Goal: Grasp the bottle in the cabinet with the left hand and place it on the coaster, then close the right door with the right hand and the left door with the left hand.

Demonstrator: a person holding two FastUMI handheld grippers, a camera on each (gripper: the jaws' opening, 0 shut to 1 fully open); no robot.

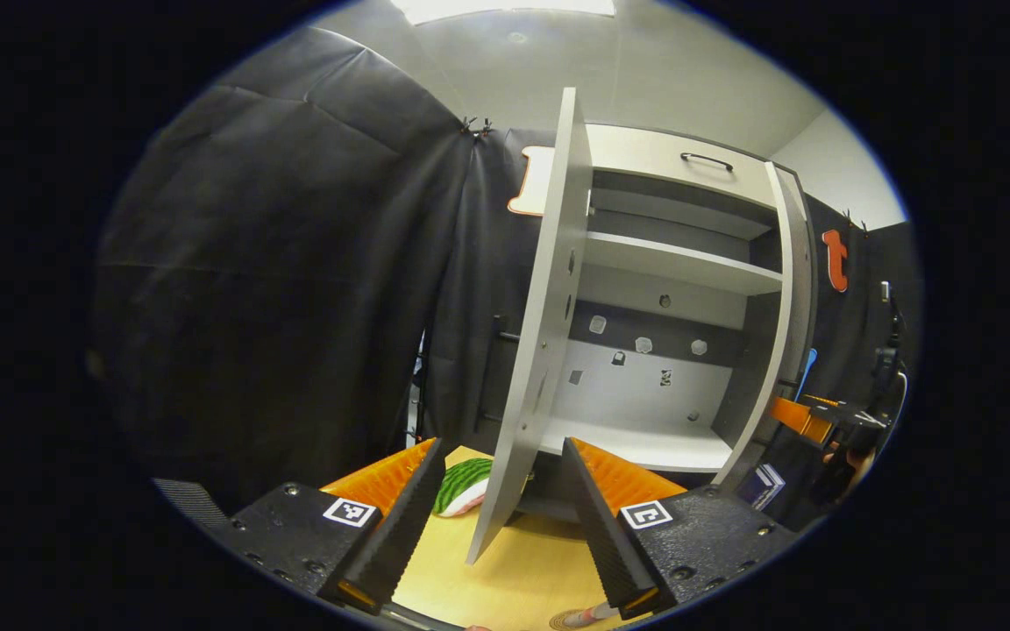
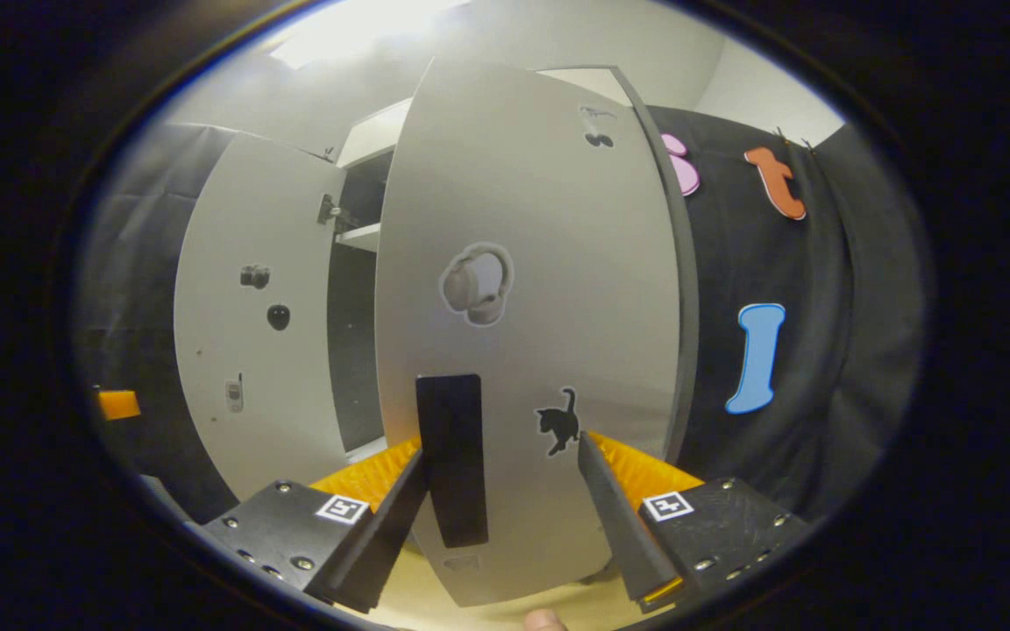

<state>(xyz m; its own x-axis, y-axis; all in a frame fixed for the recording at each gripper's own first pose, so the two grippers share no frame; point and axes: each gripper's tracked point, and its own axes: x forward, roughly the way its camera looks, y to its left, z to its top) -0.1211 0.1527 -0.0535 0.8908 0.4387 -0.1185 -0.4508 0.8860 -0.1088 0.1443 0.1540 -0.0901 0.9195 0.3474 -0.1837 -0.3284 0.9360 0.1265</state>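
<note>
The tall grey right cabinet door (image 2: 527, 324) is standing upright, its long axis vertical, swung partly out from the white shelved cabinet (image 1: 672, 263) with its outer face turned toward the right gripper (image 2: 501, 517). That gripper's jaws are standing apart, gripping nothing, either side of the door's black vertical handle (image 2: 452, 460) near the lower edge. The grey left cabinet door (image 1: 540, 324) is also standing open, seen edge-on, its bottom corner hanging over the pale wooden counter (image 1: 522, 570). The left gripper (image 1: 501, 526) is hovering with its jaws spread wide either side of that edge, touching nothing. A green striped, watermelon-patterned round coaster (image 1: 463, 485) is lying on the counter just beside the left door's base.
</note>
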